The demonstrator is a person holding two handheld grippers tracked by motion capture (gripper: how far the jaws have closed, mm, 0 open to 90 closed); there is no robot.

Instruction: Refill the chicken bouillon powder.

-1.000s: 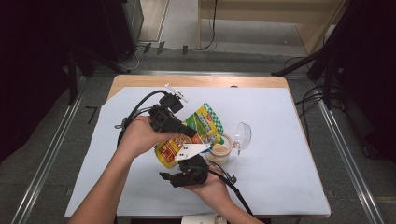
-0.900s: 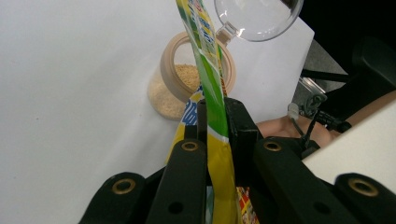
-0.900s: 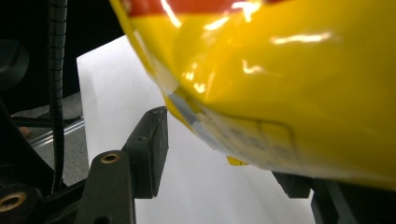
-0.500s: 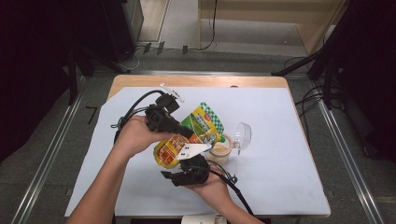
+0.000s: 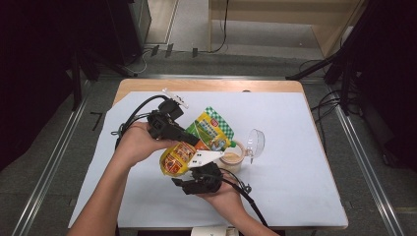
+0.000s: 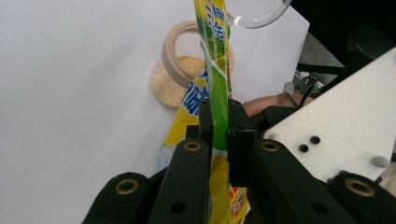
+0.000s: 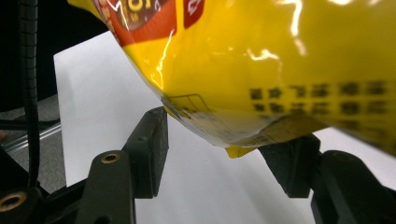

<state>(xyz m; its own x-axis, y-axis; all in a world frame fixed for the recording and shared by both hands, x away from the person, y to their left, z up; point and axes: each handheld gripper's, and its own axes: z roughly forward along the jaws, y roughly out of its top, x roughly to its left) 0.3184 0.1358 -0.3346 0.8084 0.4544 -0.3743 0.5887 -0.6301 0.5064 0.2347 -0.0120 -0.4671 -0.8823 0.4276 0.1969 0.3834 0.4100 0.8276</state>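
Left gripper (image 6: 218, 126): jaws pressed together on the green upper part of the snack pouch (image 5: 199, 140), pinching the thin film flat between the pads. Right gripper (image 7: 229, 144): jaws spread, standing either side of the pouch's yellow bottom corner; pads did not appear to press it.

Pouch hung tilted above the middle of the table (image 5: 295, 162), green end up and far, yellow end low and near, just left of the jar (image 5: 232, 158).

Handling, as judged: glossy film, soft, crinkly and slippery; light, with the contents sagging to the low end. Best hold seemed the flat sealed edge or a corner seam, where the film is doubled and will not slide. A pinch on the bulging belly would likely crush what is inside or slip off.

Jar open, partly filled with pale crumbs, standing on the white cover. Clear lid (image 5: 255, 142) lay just right of it, tipped on edge.

Count: one pouch, one jar, one lid, two grippers, two hands.
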